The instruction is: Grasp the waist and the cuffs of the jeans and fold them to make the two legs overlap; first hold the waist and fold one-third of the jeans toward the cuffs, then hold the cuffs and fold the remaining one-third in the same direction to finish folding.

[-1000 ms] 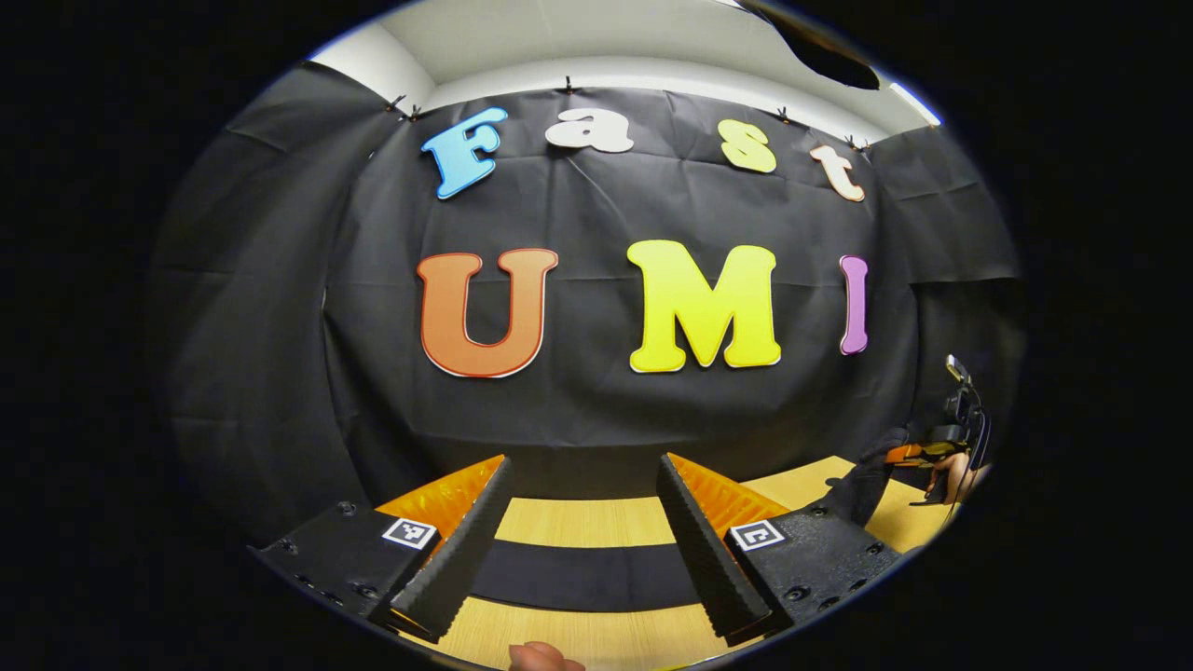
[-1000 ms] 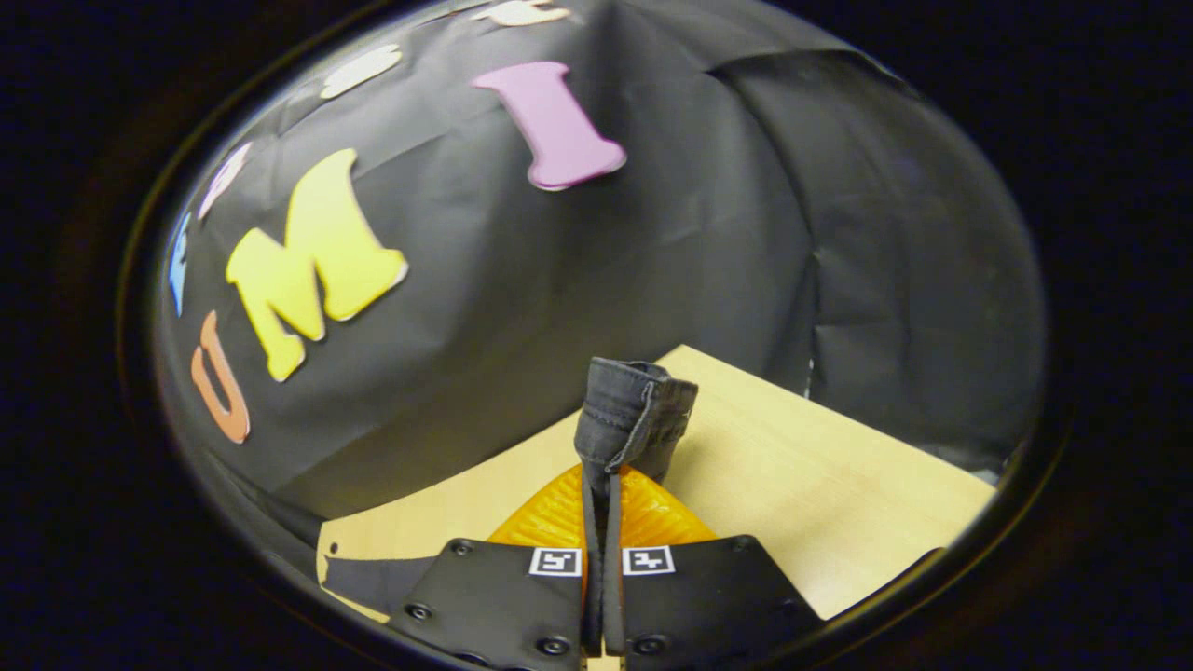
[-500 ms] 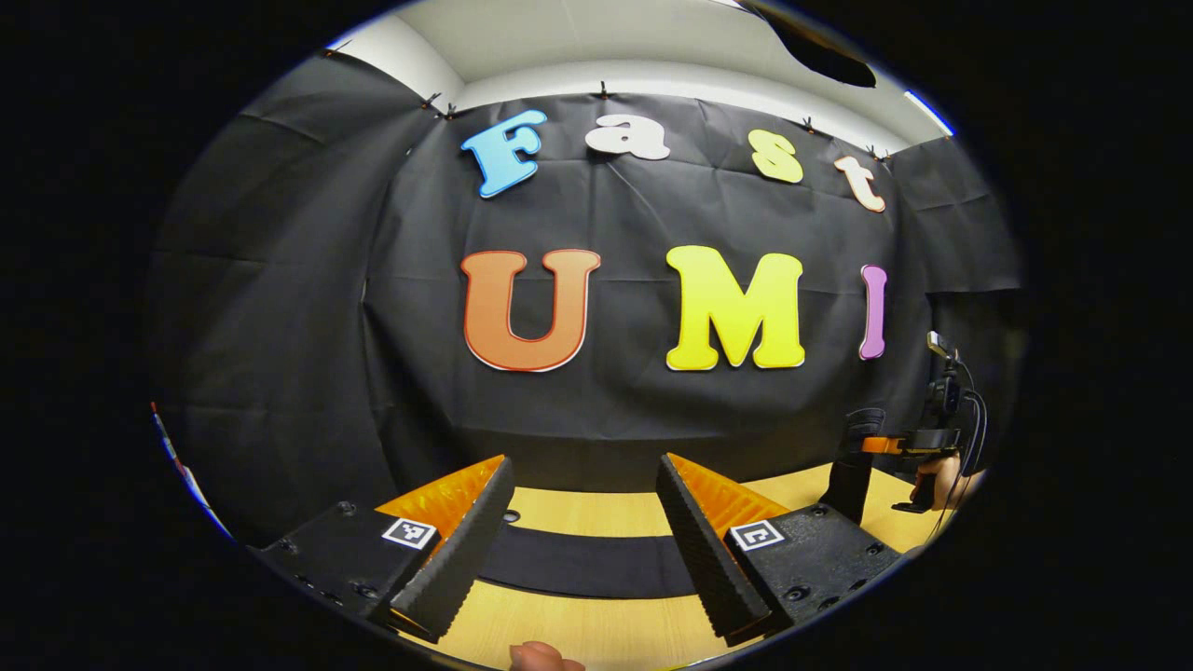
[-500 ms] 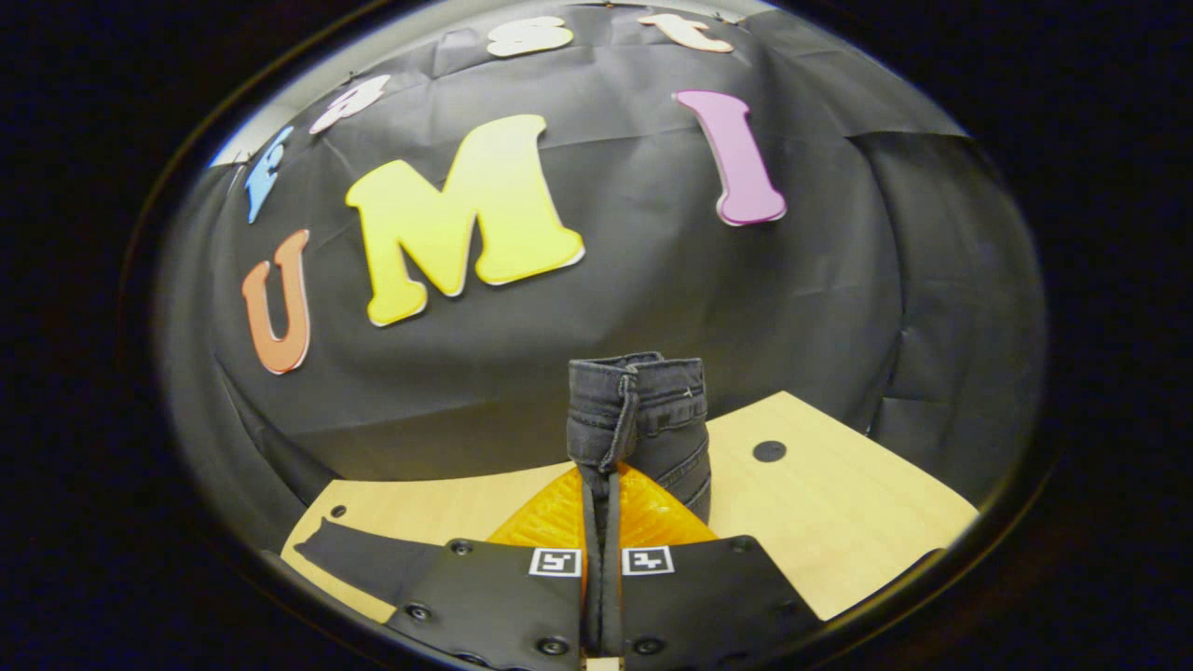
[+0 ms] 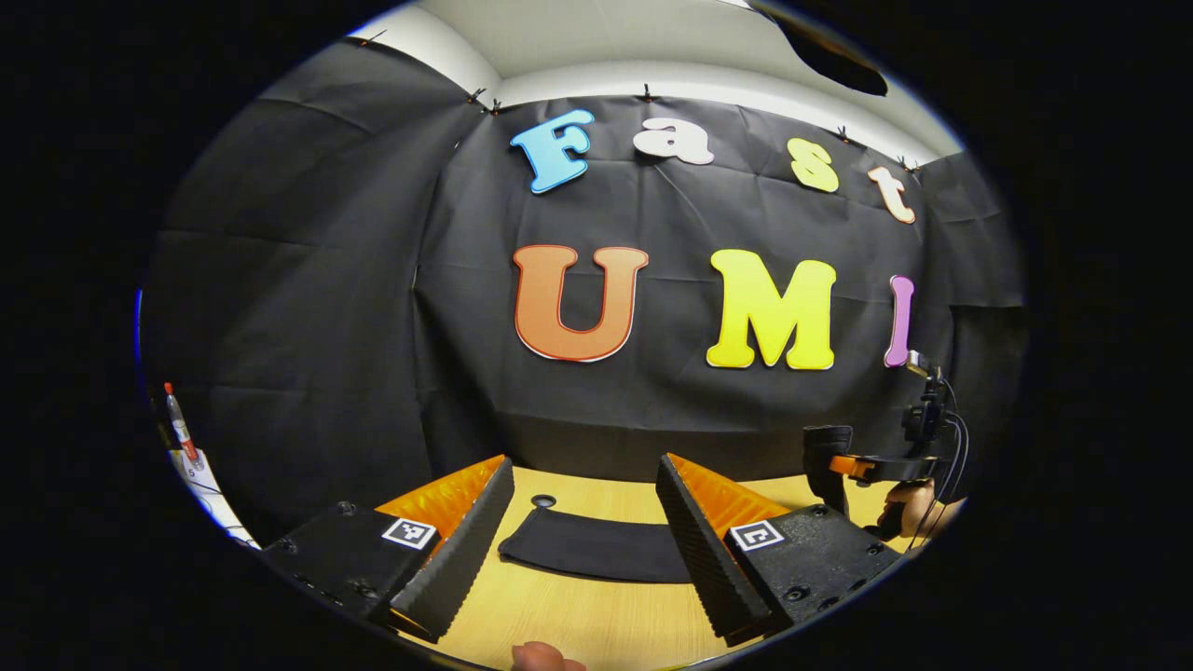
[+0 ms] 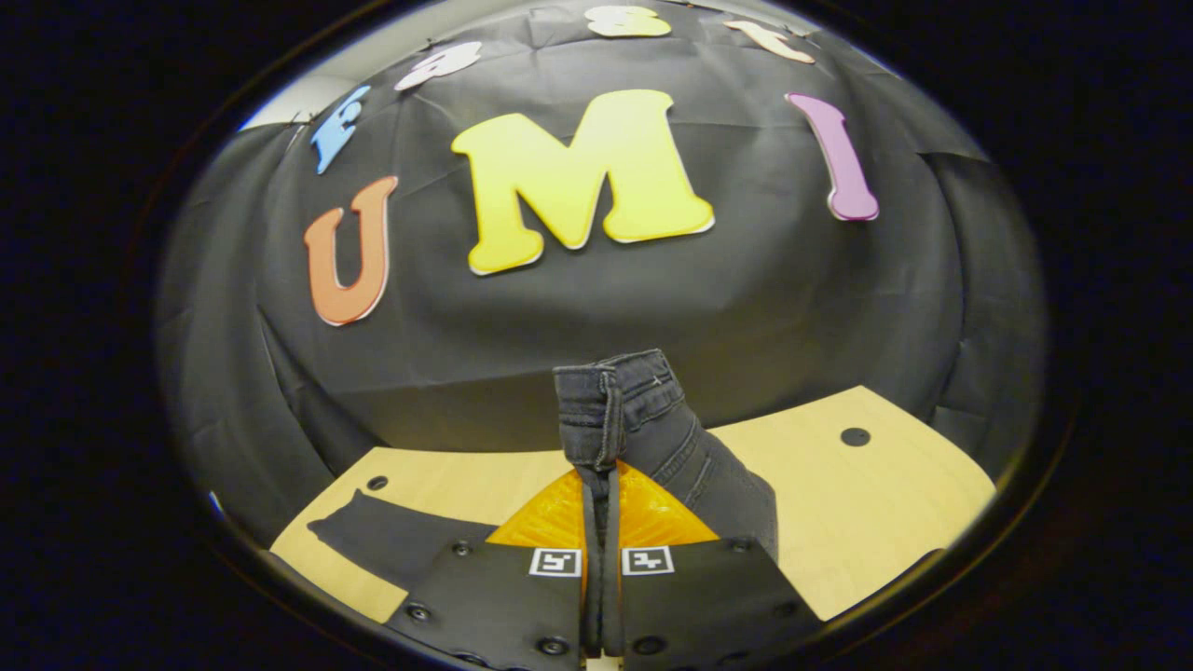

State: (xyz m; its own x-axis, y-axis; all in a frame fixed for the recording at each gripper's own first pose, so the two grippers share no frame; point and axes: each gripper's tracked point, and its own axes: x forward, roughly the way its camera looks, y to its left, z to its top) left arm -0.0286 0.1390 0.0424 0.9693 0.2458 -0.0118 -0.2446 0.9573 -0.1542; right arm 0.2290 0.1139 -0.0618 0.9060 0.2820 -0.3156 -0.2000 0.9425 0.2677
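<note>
Right tool is clenched on the jeans, the dark denim edge (stitched hem up) rising above its fingers while the rest drapes down to the wooden surface. Left tool hangs released above the surface, dark cloth lying flat between its fingers

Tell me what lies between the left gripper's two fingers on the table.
In the left gripper view, the open left gripper frames a flat dark stretch of the jeans on the wooden table; nothing else lies between its fingers.
</note>
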